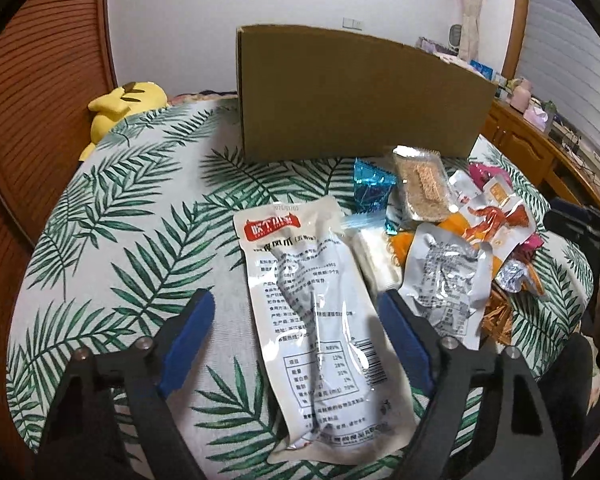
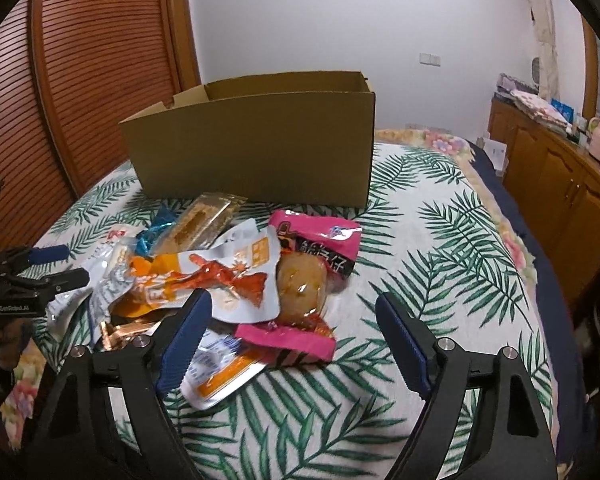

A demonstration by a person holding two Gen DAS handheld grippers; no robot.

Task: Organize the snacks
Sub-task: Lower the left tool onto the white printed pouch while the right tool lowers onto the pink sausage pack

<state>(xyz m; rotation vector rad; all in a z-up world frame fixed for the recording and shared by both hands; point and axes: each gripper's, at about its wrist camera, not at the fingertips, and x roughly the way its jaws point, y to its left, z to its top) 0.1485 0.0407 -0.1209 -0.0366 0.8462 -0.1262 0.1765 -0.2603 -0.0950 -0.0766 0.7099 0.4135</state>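
Observation:
A pile of snack packets lies on the leaf-print cloth in front of an open cardboard box (image 1: 356, 92), which also shows in the right wrist view (image 2: 256, 148). My left gripper (image 1: 296, 300) is open, its blue fingers either side of a long white packet (image 1: 316, 312). A smaller silver packet (image 1: 448, 284) lies by its right finger. My right gripper (image 2: 294, 304) is open above a pink packet holding a brown snack (image 2: 304, 284). A white-and-orange packet (image 2: 228, 276) lies by its left finger. The left gripper (image 2: 56, 264) shows at the left edge of the right wrist view.
A blue foil packet (image 1: 370, 188) and a clear packet of a brown bar (image 1: 424, 188) lie near the box. A yellow plush toy (image 1: 120, 108) sits at the bed's far left. A wooden cabinet (image 2: 560, 200) stands on the right, a slatted wooden door (image 2: 80, 80) on the left.

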